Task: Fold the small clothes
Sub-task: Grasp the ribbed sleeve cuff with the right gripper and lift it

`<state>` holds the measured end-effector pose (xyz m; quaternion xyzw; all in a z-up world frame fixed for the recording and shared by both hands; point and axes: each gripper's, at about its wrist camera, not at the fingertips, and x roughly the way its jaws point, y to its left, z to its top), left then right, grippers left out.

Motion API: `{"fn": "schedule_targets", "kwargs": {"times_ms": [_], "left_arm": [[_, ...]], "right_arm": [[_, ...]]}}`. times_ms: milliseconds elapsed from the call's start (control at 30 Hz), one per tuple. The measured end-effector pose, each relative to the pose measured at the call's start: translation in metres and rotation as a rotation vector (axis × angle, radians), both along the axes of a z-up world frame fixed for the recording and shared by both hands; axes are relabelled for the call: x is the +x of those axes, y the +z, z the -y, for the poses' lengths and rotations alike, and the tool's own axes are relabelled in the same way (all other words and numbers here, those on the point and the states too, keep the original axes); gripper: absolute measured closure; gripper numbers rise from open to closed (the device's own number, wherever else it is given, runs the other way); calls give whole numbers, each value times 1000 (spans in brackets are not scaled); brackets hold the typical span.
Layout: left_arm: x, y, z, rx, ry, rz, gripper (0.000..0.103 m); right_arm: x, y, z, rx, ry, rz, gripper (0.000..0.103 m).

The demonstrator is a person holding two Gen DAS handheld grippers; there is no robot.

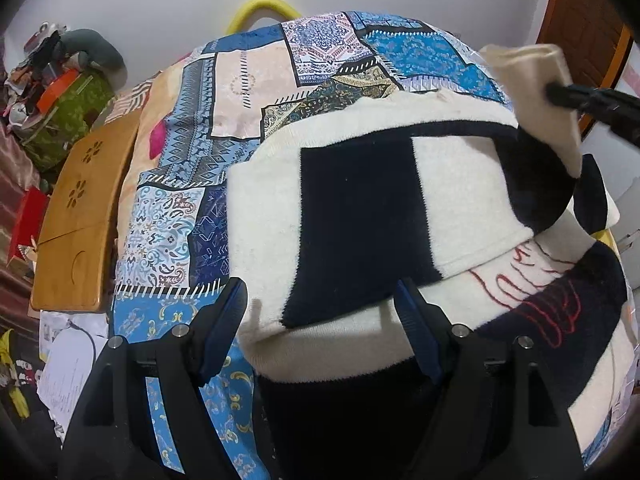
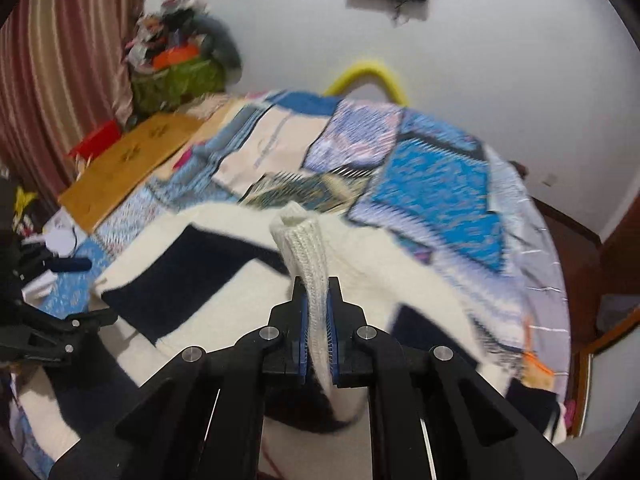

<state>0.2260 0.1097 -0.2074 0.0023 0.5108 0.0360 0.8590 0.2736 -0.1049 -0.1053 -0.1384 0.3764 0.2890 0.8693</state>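
Sweater, cream with navy blocks, lies spread on the patchwork bedspread. Red stitched lettering shows on the part nearest the right side of the left wrist view.

Right gripper: jaws clamped on the ribbed cream cuff. The cuff stands up out of the pads and ends in a small open loop ahead of the fingertips. The knit runs back between the pads and drops below them toward the body of the sweater. In the left wrist view the same cuff is lifted off the bedspread, pinched by the black fingers at the upper right. Right wrist view is motion-blurred, the bedspread most of all.

Left gripper: jaws wide apart, nothing pressed between the blue pads. The near folded edge of the sweater lies between and just ahead of the fingertips; contact cannot be told. Bedspread shows under the left finger.

Wooden tray lies on the bed edge, well to the left of both grippers. A green bag heaped with clutter sits beyond it by the wall.
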Motion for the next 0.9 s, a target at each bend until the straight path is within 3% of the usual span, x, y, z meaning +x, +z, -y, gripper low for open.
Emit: {"fn": "schedule_targets", "kwargs": {"times_ms": [167,300,700,900], "left_arm": [[-3,10,0,8,19,10,28],[-6,18,-1,7,41,24,27],[-13,26,-1,16,80,30,24],[-13,30,-1,19,89,32,24]], "right_arm": [[4,21,49,66,-97,24,96],[7,19,83,90,-161,10,96],[11,-45,139,101,-269,-151,95],[6,-69,154,47,-299,-195,93]]}}
